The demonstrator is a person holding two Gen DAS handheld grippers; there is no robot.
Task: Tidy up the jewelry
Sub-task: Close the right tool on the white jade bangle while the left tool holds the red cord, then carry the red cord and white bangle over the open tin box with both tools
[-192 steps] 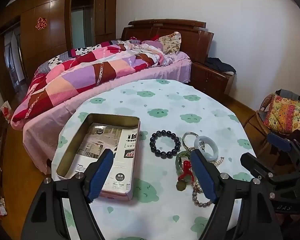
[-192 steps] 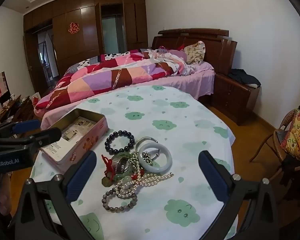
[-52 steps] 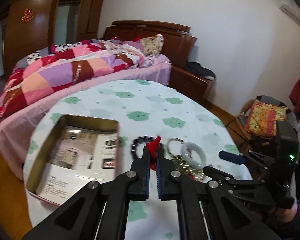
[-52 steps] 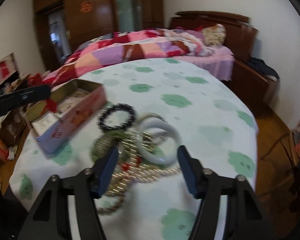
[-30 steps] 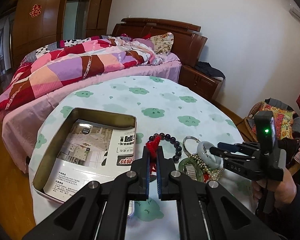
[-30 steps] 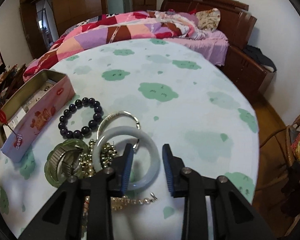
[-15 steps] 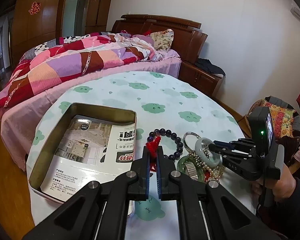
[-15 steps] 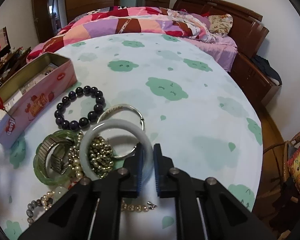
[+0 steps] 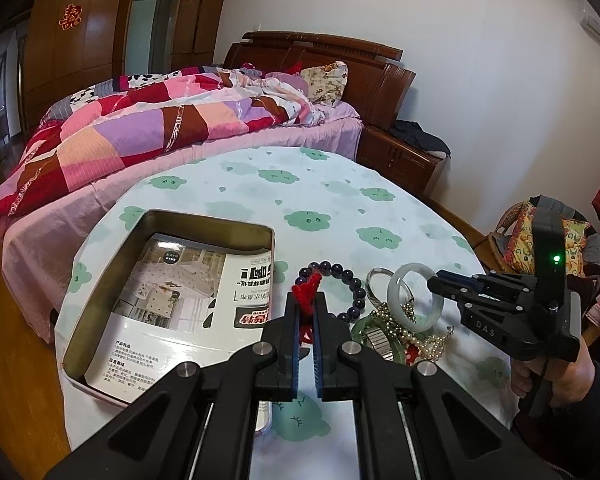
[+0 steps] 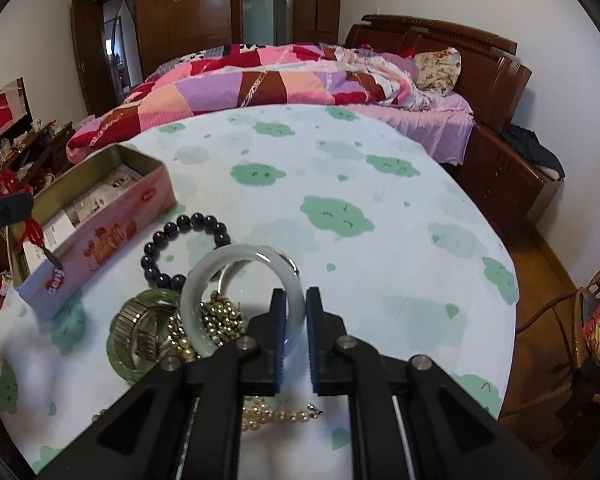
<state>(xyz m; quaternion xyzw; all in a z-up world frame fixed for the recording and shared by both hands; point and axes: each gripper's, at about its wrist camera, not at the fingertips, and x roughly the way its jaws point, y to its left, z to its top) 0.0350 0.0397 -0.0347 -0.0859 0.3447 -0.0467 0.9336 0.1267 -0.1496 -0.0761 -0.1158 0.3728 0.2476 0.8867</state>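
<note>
Red first: holds a red knotted charm (image 9: pixel 308 286) in the left gripper (image 9: pixel 306 300), fingers shut tight on its cord, same as a second ago. Hangs it just over the near right corner of the tin (image 9: pixel 208 222), not yet inside. From the right wrist camera, shows it dangling above the tin's near end wall. Has drifted little in that second, so reads as poised to lower.

Changed more on the other side. Half a second back, had the white jade bangle (image 10: pixel 220 272) lying flat on the heap, with the right gripper (image 10: pixel 296 300) closing over its near rim. Now has that rim clamped between the fingers and tipped up, raised off the gold beads (image 10: pixel 220 316). Cannot tell whether quite free of the heap.

Leaves on the table (image 9: pixel 320 184), toward its near edge and just right of the tin, a dark bead bracelet (image 10: pixel 180 232), a green bangle (image 10: pixel 120 344) and a pearl strand (image 10: pixel 276 414), touching or overlapped.

Means two pieces in hand at once and none yet in the tin, which holds only a printed leaflet (image 9: pixel 172 280). Probably calls for releasing the charm first, then carrying the bangle across. Worth watching for beads snagging on the way up, and for smooth jade slipping from so narrow a pinch.
</note>
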